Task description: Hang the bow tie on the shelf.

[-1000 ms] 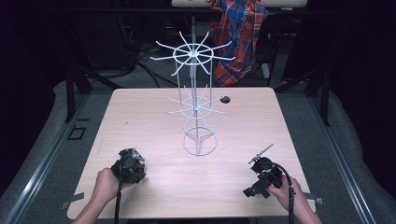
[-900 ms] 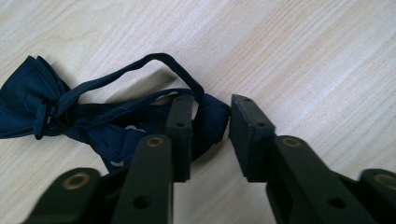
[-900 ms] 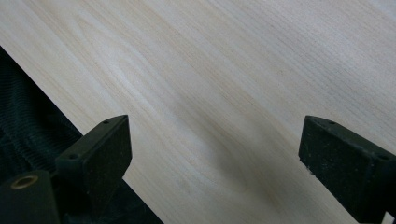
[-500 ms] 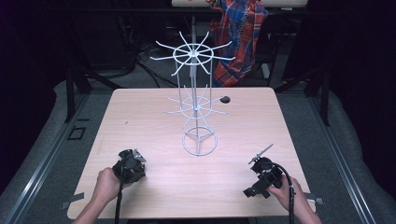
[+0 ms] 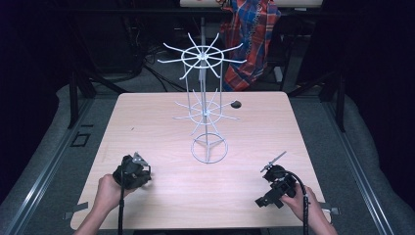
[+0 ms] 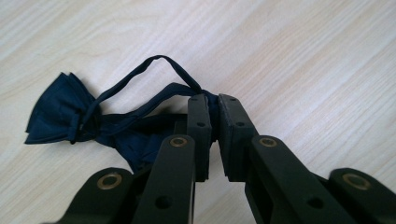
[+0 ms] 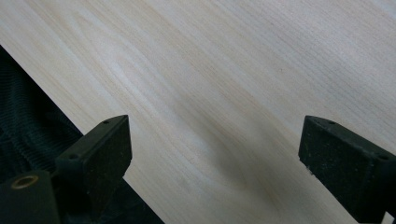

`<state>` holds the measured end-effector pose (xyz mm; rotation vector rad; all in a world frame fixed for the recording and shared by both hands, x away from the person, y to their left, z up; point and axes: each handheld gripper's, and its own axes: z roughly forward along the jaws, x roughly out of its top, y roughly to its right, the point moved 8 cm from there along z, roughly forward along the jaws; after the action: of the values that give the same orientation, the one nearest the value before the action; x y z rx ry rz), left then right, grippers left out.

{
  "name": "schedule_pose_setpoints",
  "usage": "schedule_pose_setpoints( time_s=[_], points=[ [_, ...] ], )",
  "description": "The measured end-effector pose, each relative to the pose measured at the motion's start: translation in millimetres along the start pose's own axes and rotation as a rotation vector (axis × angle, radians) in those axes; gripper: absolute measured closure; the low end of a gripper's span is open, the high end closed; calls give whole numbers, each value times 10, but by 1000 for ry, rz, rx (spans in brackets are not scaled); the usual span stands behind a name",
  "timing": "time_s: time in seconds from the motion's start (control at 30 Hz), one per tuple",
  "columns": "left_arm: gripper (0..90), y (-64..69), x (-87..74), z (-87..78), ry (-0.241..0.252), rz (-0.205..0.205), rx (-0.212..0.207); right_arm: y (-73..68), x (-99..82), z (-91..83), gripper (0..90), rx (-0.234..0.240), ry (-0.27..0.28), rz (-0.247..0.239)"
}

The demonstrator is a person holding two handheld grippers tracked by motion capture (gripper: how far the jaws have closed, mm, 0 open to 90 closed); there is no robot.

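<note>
A navy bow tie is recorded on the wooden table, lying to the left of the left gripper jaws in the left gripper view. The jaws are closed on the thin neck strap of the bow tie, with dark fabric pinched between the pads; one loop of the strap arches up just ahead of the jaw tips. The right gripper is noted with its jaws wide apart and nothing between them, bare table surface lying ahead of them and the table edge at their left.

In the high view, a white wire display stand with radiating hooks is seen well beyond both grippers, at the table's middle. The step in hand is judged to be the pick-up of the bow tie. The next move is judged to call for a lift and a carry toward a hook, with the strap loop kept open.
</note>
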<state>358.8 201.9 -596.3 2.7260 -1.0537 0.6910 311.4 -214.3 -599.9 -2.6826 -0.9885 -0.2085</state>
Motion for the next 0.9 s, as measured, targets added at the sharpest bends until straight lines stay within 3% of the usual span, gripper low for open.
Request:
schedule_pose_setpoints(
  time_s=[0.23,0.33,0.47,0.6,0.7,0.9],
  points=[
    [843,-142,41,-175,104,-80,6,-5,9,-5,91,-6,12,6],
    [844,-170,36,-219,121,-89,13,-15,9,-23,89,-11,22,-2],
    [846,-237,87,-361,198,-121,12,-6,12,-13,89,-7,7,3],
    [846,-260,96,-416,220,-136,4,-27,22,-4,89,3,41,17],
    [846,-270,115,-470,238,-140,1,-2,2,-29,89,-21,18,4],
    [847,-305,170,-564,279,-157,-27,-6,12,-9,89,0,17,6]
  ],
)
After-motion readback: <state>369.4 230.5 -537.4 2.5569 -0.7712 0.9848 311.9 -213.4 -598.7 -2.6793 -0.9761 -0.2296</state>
